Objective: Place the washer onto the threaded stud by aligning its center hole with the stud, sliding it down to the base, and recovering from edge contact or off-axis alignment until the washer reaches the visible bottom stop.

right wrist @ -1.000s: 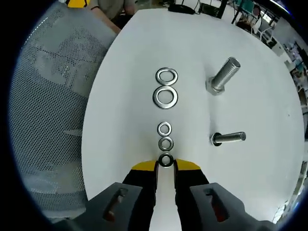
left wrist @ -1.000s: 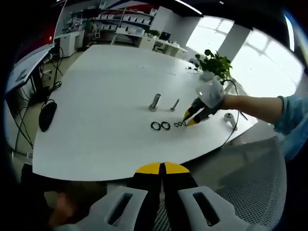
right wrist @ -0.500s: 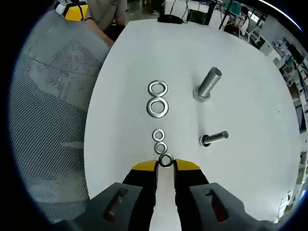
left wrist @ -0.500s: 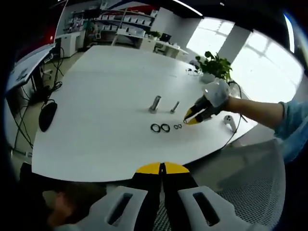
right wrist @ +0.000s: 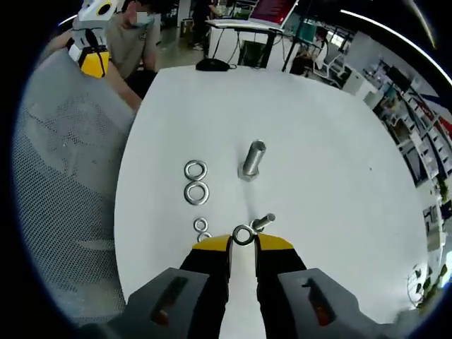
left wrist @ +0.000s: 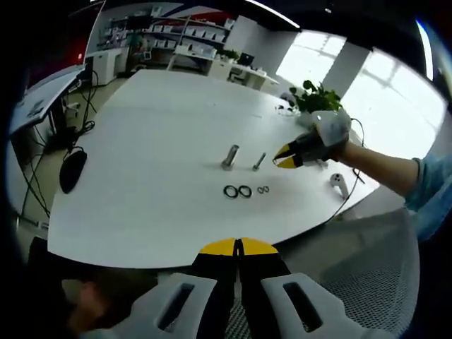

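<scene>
My right gripper (right wrist: 243,244) is shut on a small steel washer (right wrist: 243,234), held above the white table (right wrist: 318,141). Just past the washer stands the small threaded stud (right wrist: 263,222), leaning in this view. In the left gripper view the right gripper (left wrist: 284,155) hovers just right of that stud (left wrist: 258,162), off the table. A bigger bolt (right wrist: 251,159) stands on its head further on. Two large washers (right wrist: 196,182) and two small ones (right wrist: 202,229) lie to the left. My left gripper (left wrist: 238,247) is shut on nothing, back off the table's near edge.
A black mouse (left wrist: 70,169) lies at the table's left edge, and a potted plant (left wrist: 314,95) and a small white object (left wrist: 337,182) sit to the right. A mesh chair (right wrist: 63,183) borders the table. A person sits at the far end (right wrist: 141,32).
My right gripper has lifted the small washer out of the row and carried it up and over toward the small stud. Two small washers stay on the table. The left gripper has kept still.
</scene>
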Tool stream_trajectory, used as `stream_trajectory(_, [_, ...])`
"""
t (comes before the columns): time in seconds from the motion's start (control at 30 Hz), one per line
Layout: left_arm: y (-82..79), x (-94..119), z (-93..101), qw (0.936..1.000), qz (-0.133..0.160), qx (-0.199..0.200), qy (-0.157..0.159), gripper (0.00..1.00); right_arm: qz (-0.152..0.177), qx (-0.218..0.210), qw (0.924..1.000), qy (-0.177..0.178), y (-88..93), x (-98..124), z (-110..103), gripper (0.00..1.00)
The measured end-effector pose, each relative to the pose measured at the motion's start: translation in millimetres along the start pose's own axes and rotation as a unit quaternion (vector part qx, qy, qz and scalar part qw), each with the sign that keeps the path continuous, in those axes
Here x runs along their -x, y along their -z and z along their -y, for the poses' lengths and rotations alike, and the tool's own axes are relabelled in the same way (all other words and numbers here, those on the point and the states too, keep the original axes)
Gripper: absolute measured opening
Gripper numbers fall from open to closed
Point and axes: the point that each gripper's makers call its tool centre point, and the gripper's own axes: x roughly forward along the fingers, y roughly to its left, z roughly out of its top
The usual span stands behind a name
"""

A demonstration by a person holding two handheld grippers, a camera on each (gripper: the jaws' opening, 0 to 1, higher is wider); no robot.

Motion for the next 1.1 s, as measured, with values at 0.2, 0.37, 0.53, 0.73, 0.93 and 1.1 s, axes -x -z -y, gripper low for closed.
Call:
stream_trajectory(0.2, [0.4,0,-0.2,1.0,0.0,0.001,-0.001,0.0,0.013,-0.012,0.9993,0.034,-3.1,0,15,0.14])
stream_trajectory(0.37, [-0.1,0,-0.8,1.0,0.0,0.002,-0.003,0.0,0.033,-0.069,0.9967,0.026,-7.6,-5,21,0.14])
stream_trajectory(0.53, [1.4,0,-1.5,1.0,-0.003,0.001,-0.006,0.0,0.023,-0.066,0.9972,0.028,-6.5,-12,25,0.14])
stream_trajectory(0.73, [0.5,0,-2.0,1.0,0.0,0.003,-0.007,0.0,0.017,-0.066,0.9974,0.02,-7.9,-16,24,0.14])
stream_trajectory(0.93, [0.4,0,-1.8,1.0,0.0,0.003,-0.006,0.0,0.01,-0.065,0.9977,0.019,-7.2,-19,25,0.14])
stream_trajectory(1.1, [-0.1,1,-1.8,1.0,0.002,0.003,-0.006,0.0,0.003,-0.061,0.9981,0.012,-6.9,-21,24,0.14])
